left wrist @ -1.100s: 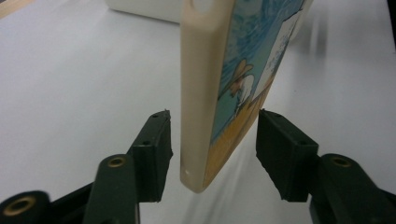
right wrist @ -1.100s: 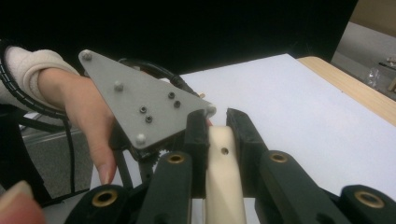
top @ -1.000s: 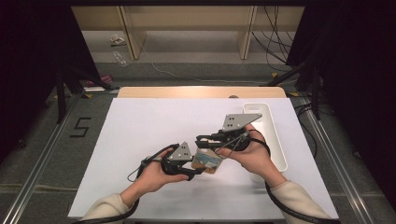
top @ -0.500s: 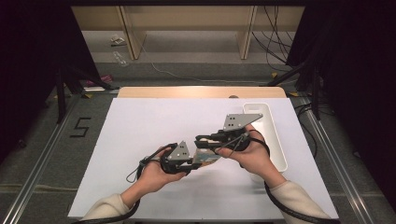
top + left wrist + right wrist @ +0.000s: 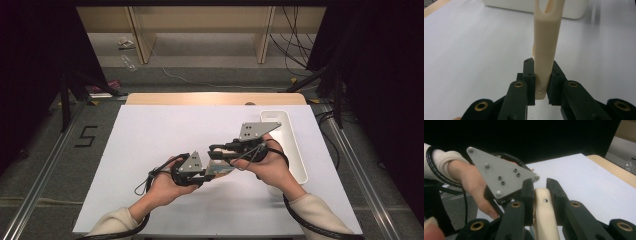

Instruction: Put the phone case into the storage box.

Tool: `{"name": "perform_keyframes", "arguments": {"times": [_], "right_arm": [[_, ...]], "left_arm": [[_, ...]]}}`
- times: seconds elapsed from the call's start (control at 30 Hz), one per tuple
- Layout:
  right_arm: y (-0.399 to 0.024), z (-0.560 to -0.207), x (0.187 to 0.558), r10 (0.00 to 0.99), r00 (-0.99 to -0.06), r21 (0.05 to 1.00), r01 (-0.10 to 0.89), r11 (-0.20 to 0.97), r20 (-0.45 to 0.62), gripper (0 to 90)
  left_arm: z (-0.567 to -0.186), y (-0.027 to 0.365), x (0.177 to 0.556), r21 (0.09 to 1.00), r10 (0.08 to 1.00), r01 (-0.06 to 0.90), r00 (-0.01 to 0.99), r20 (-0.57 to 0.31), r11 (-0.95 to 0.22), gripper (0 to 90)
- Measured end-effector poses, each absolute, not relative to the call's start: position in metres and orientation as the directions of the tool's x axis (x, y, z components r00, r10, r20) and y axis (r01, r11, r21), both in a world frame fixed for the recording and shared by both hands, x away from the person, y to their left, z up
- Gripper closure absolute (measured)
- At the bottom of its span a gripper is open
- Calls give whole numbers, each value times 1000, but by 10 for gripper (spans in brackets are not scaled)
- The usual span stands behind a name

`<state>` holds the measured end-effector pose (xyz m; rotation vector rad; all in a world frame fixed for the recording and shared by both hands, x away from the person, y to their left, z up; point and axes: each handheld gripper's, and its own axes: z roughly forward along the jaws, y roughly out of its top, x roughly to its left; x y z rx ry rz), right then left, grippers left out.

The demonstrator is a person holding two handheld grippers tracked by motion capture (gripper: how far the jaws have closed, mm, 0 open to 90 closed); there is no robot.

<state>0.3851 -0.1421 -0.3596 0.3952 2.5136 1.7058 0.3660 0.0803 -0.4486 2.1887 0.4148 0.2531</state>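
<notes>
Between both grippers — left gripper (image 5: 541, 86) and right gripper (image 5: 539, 195) each clenched on a cream handle (image 5: 546, 45) — slotted in the left gripper view.

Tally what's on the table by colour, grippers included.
Cream: 1, the handled tool clamped by both grippers
White: 1, the tray
Black: 2, left gripper and right gripper
Total: 4

Bright even light on the white table (image 5: 150, 135), dark surroundings; both gripper views soft, foreground blurred.
</notes>
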Motion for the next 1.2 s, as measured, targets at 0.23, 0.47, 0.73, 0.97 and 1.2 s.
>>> {"name": "perform_keyframes", "arguments": {"times": [0.23,0.47,0.73,0.97,1.2], "right_arm": [[-142,-359,385,258,-964,926,158,343,69,746],[-142,-360,386,266,-962,929,158,335,67,682],[-143,-363,389,283,-957,935,159,318,66,522],[-145,-365,393,329,-941,945,175,275,79,274],[-149,-364,395,388,-919,958,170,233,69,156]], "left_arm": [[-448,81,366,801,378,202,925,32,-564,794],[-447,82,366,800,376,206,926,26,-563,794],[-447,82,366,801,374,206,927,25,-563,795],[-447,82,366,803,383,208,924,27,-559,795],[-447,84,368,803,405,221,914,27,-554,795]]}}
